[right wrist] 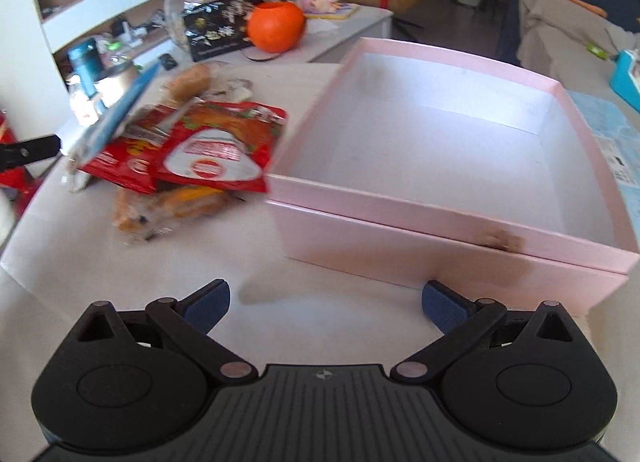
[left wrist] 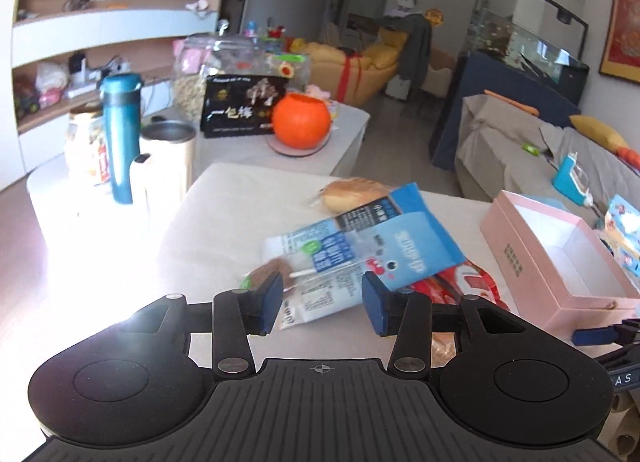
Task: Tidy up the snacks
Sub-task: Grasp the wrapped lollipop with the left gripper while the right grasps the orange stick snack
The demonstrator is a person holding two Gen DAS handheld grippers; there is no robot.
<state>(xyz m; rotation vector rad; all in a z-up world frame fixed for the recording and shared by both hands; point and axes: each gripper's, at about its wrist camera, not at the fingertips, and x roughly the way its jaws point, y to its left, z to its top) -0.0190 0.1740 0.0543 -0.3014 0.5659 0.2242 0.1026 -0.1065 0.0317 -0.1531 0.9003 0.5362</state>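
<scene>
Blue-and-white plastic snack bag [left wrist: 360, 246] lies tilted on top of the pile on the pale worktop [left wrist: 224, 213], between the pads of the left tool [left wrist: 322, 298]; whether the pads press it cannot be told, and the jaws stand partly spread. Right tool [right wrist: 325, 302] is spread wide and empty before the open pink cardboard box [right wrist: 400, 217], which holds nothing yet. Red foil pouches [right wrist: 208, 149] and a clear-wrapped bun [right wrist: 168, 209] lie just beside the box. Risks, as judged: a shallow edge grip could let the slick bag slip, and lifting it could drag the pouches beneath. Legible writing: Chinese characters "一包梅" on the black printed carton [left wrist: 240, 105]; the bag's print is blurred.
</scene>
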